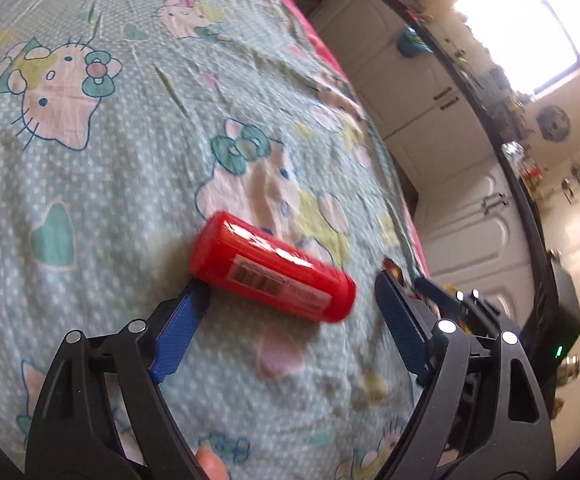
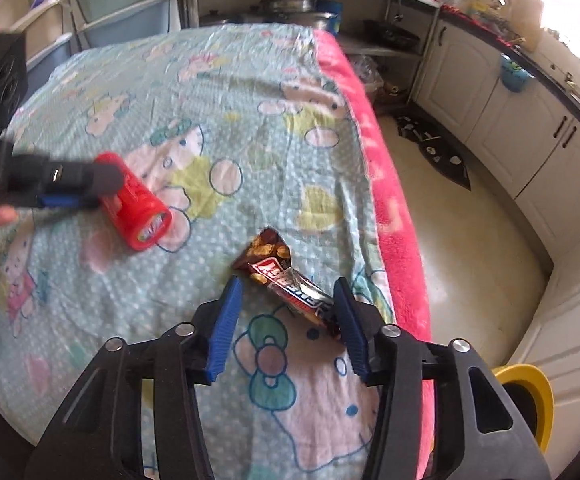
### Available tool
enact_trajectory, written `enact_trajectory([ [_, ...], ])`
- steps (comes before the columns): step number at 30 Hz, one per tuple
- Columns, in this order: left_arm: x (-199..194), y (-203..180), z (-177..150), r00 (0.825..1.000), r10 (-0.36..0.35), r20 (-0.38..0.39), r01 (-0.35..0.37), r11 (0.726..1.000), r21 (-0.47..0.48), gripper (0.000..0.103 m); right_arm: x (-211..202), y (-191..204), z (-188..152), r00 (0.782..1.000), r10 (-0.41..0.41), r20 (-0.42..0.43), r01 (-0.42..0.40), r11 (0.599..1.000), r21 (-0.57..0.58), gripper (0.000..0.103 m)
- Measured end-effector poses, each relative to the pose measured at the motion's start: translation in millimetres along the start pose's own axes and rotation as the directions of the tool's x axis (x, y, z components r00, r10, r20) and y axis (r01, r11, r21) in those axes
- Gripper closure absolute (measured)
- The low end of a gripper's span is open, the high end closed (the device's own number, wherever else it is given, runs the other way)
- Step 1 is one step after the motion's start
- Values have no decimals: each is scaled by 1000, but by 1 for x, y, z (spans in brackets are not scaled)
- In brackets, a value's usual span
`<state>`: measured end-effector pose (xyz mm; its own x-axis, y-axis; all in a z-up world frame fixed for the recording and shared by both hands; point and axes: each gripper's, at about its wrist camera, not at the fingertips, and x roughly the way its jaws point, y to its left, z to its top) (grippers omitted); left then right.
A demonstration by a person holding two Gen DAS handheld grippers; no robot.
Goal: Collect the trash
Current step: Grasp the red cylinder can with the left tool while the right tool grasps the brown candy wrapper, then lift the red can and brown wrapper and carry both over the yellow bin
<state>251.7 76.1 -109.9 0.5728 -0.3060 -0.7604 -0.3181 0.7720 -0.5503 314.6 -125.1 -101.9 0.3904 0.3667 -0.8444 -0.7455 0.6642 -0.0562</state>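
The red canister [image 1: 271,268] lay on its side on the bed sheet [image 1: 89,184], between the two blue fingers of the left hand-held gripper [image 1: 290,284]. Its left finger [image 1: 181,328] seemed to touch the canister's end, while the right finger stood apart from it, so the jaws were apart and did not clamp it. The candy bar wrapper [image 2: 285,280], torn open at its far end, lay between the fingers of the right hand-held gripper [image 2: 290,296]. Its near end reached the right finger [image 2: 350,320]; the left finger was clear of it, so these jaws were also apart. In the right wrist view the canister [image 2: 137,204] was to the far left of the wrapper. A pink blanket edge [image 2: 394,208] ran to the right of this hand-held gripper, and a yellow bin rim [image 2: 530,384] showed below it on the floor side.
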Motion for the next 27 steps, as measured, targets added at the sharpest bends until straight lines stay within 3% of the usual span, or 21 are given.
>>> enact_trajectory([
  [6, 7, -3, 14, 998, 63, 0, -63, 997, -36, 29, 8, -3, 3, 1000, 11, -17, -11, 1000, -3, 72],
  [11, 8, -5, 18, 988, 153, 19, -154, 988, 8, 55, 4, -2, 0, 1000, 17, -8, -17, 1000, 18, 79],
  [15, 5, -1, 18, 988, 153, 21, -153, 988, 24, 67, -5, 0, -5, 1000, 26, 3, -26, 999, 35, 83],
  [18, 2, 5, 17, 992, 127, 19, -127, 991, 44, 73, -12, 1, -9, 999, 40, 10, -40, 998, 55, 93],
  [27, -22, 1, -4, 994, 100, 50, -107, 979, 174, 80, -38, 17, -19, 997, 50, 55, -55, 994, 91, 95],
])
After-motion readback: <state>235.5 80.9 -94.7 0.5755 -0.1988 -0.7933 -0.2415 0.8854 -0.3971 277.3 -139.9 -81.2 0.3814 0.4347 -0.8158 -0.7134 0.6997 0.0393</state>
